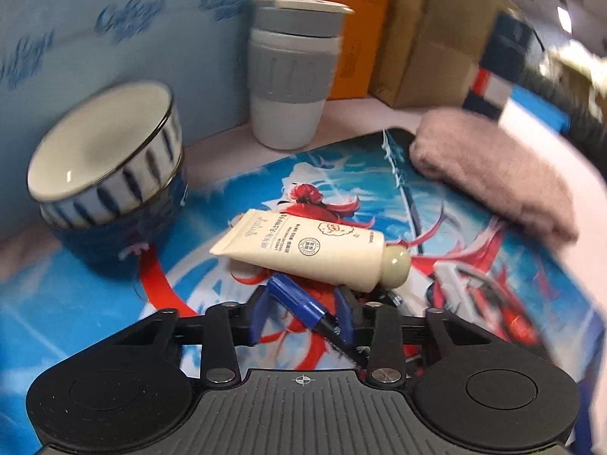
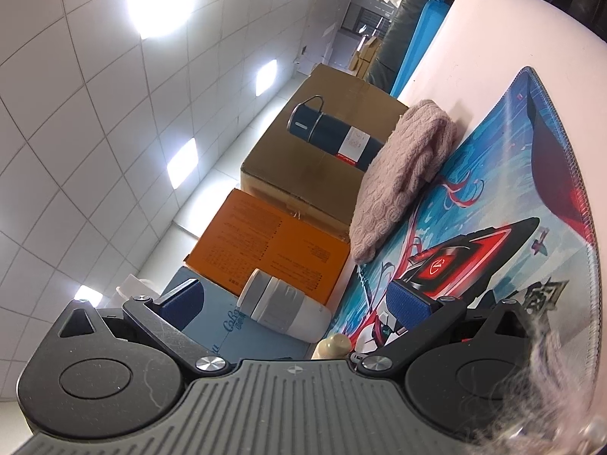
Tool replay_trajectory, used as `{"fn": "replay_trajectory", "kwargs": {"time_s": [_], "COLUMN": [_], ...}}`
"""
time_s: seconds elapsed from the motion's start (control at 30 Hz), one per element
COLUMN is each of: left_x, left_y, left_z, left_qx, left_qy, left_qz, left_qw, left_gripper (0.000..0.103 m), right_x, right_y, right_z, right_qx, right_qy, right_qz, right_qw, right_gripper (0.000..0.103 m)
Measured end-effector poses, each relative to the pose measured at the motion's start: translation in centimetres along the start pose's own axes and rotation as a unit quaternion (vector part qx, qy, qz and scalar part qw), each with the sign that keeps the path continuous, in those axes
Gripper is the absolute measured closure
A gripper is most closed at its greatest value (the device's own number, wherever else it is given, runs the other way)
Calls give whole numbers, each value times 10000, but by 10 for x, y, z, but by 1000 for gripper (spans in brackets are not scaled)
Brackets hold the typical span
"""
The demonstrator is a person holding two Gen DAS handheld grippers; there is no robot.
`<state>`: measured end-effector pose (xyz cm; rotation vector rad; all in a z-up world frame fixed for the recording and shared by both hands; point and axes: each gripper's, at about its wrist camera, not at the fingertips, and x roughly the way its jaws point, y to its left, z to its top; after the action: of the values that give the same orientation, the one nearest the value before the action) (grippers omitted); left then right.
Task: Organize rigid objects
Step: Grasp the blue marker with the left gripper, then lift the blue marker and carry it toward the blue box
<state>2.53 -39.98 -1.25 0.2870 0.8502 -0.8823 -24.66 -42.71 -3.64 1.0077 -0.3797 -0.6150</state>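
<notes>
The left gripper (image 1: 303, 314) is angled down over the printed mat (image 1: 474, 227), and between its blue pads sits a blue marker pen (image 1: 299, 303), lying slantwise across the gap. The jaws are drawn in narrow around it and the right-hand pad looks to be against the pen's dark tip; I judge this a grasp just being made, though motion blur keeps me from saying the left pad presses too. Just beyond the pen lies a cream tube (image 1: 315, 250) with a rounded cap, flat on the mat and almost touching the pen's far end.

Over on the right, the right gripper (image 2: 296, 303) is spread wide, nothing between its pads, rolled on its side and pointing level across the bench (image 2: 474, 38).

So where does the tidying stand? Early to middling, by my reading. Two stacked bowls (image 1: 110, 174), a striped one nested in a dark blue one, sit at the mat's left edge, and a grey-banded cup (image 1: 292, 76) stands upright behind them near the blue board; those may already be grouped. A dark flask (image 2: 334, 136) stands in front of the cardboard box (image 2: 322, 121), partly behind the pink knitted cloth (image 2: 398, 174) folded on the mat's far corner. The pen and the tube lie loose in the middle of the mat, so those two at least seem left to place. Where they should go, nothing here shows.
</notes>
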Motion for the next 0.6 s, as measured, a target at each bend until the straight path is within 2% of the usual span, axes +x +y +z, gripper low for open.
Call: {"fn": "replay_trajectory", "kwargs": {"time_s": [0.03, 0.13, 0.2, 0.33, 0.6], "left_x": [0, 0, -2, -11, -72], "left_y": [-2, -4, 3, 19, 48], "left_z": [-1, -3, -3, -6, -31], "left_qx": [132, 466, 446, 275, -30], "left_qy": [-15, -36, -32, -71, -771], "left_qz": [46, 144, 64, -176, -732], "left_qw": [9999, 9988, 9990, 9994, 9943], "left_gripper": [71, 86, 90, 90, 90], "right_x": [0, 0, 0, 1, 6], "right_y": [0, 1, 1, 3, 7], "right_z": [0, -1, -1, -2, -6], "right_qx": [-2, -27, -48, -113, -347], "right_qy": [5, 19, 26, 49, 194], "right_qz": [4, 11, 14, -2, -8], "right_qw": [10000, 10000, 10000, 9999, 9992], "right_gripper": [0, 0, 0, 0, 0]}}
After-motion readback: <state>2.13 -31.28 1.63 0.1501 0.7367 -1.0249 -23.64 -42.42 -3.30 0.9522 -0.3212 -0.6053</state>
